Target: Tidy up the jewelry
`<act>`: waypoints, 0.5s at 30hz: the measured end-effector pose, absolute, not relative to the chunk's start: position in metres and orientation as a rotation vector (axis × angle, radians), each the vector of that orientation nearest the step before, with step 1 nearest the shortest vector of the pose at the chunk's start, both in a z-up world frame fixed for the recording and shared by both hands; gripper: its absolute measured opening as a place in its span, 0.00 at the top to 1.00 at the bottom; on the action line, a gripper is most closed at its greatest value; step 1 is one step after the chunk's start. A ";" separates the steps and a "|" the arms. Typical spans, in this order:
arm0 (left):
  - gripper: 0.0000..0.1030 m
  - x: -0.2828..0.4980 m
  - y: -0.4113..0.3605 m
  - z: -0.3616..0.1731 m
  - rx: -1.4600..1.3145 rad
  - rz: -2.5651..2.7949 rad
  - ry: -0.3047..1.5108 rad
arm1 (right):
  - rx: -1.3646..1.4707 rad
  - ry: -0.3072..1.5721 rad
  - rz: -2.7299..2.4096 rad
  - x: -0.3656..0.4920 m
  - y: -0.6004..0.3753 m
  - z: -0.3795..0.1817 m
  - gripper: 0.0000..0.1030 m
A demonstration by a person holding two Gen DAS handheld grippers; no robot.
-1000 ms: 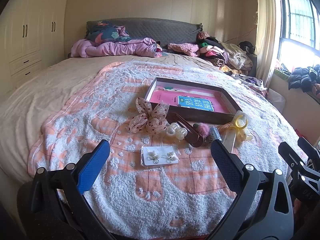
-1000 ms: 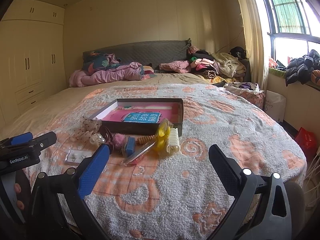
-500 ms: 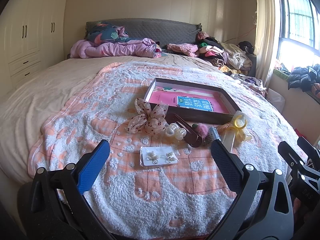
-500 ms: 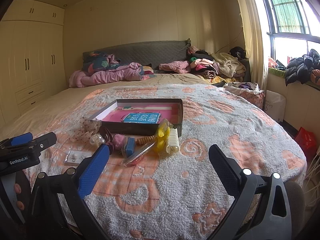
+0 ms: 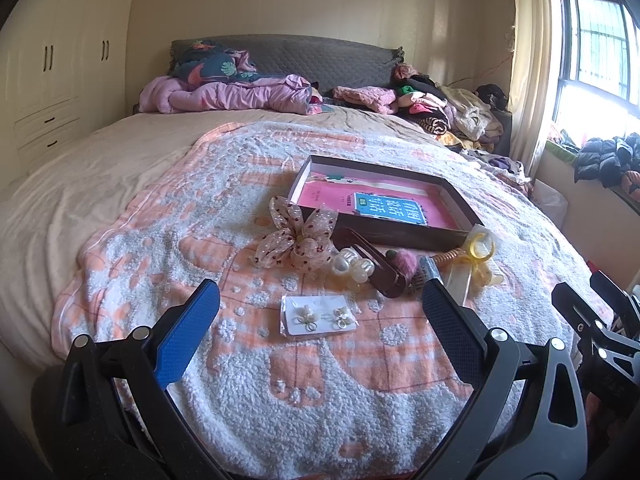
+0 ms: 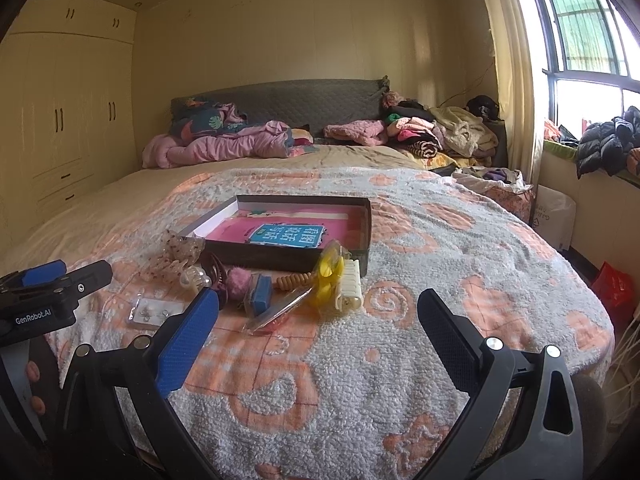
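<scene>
A dark open box [image 5: 456,236] with a pink and blue book inside lies on the bed; it also shows in the right wrist view [image 6: 362,248]. In front of it lie a spotted bow [image 5: 296,236], pearl clips [image 5: 352,267], a brown clip [image 5: 372,258], a pink pompom [image 5: 404,262], a yellow clip [image 5: 480,246] and an earring card [image 5: 318,315]. My left gripper [image 5: 318,322] is open and empty, hovering just before the earring card. My right gripper [image 6: 318,326] is open and empty, near a white comb clip [image 6: 350,286], blue clip [image 6: 260,294] and earring card [image 6: 150,313].
The accessories lie on an orange and white blanket [image 5: 280,384] covering the bed. Piled clothes [image 5: 440,110] and a pink quilt [image 5: 232,96] sit by the headboard. A wardrobe [image 6: 60,120] stands left; a window [image 6: 592,40] is right. The bed edge is close below both grippers.
The left wrist view has shifted slightly, so the earring card sits a little lower and nearer between its fingers. The right gripper has not visibly moved.
</scene>
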State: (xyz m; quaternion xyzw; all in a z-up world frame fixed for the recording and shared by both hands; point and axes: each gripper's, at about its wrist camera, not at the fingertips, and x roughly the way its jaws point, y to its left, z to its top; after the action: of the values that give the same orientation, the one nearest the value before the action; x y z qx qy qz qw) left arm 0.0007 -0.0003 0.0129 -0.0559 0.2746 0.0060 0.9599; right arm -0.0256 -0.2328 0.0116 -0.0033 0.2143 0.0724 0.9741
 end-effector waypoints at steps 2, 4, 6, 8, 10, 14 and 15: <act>0.11 0.004 0.005 0.012 -0.121 0.020 0.559 | -0.016 0.439 0.154 -0.020 -0.230 0.011 0.06; 0.11 0.008 0.012 0.012 -0.130 0.026 0.560 | -0.023 0.448 0.166 -0.013 -0.227 0.012 0.06; 0.11 0.009 0.016 0.011 -0.133 0.035 0.562 | -0.029 0.456 0.178 -0.006 -0.222 0.012 0.06; 0.11 0.013 0.022 0.010 -0.137 0.045 0.565 | -0.035 0.464 0.192 0.000 -0.217 0.012 0.06; 0.11 0.018 0.028 0.008 -0.142 0.049 0.568 | -0.033 0.480 0.209 0.008 -0.212 0.011 0.06; 0.11 0.029 0.037 0.005 -0.144 0.065 0.578 | -0.027 0.516 0.237 0.022 -0.202 0.004 0.06; 0.11 0.031 0.039 0.005 -0.145 0.069 0.579 | -0.027 0.525 0.246 0.027 -0.198 0.001 0.06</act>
State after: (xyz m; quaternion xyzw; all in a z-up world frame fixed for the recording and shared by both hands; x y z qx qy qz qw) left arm 0.0311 0.0390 0.0045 -0.0714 0.2853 0.0337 0.9552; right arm 0.0271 -0.1980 0.0015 -0.0131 0.2588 0.1213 0.9582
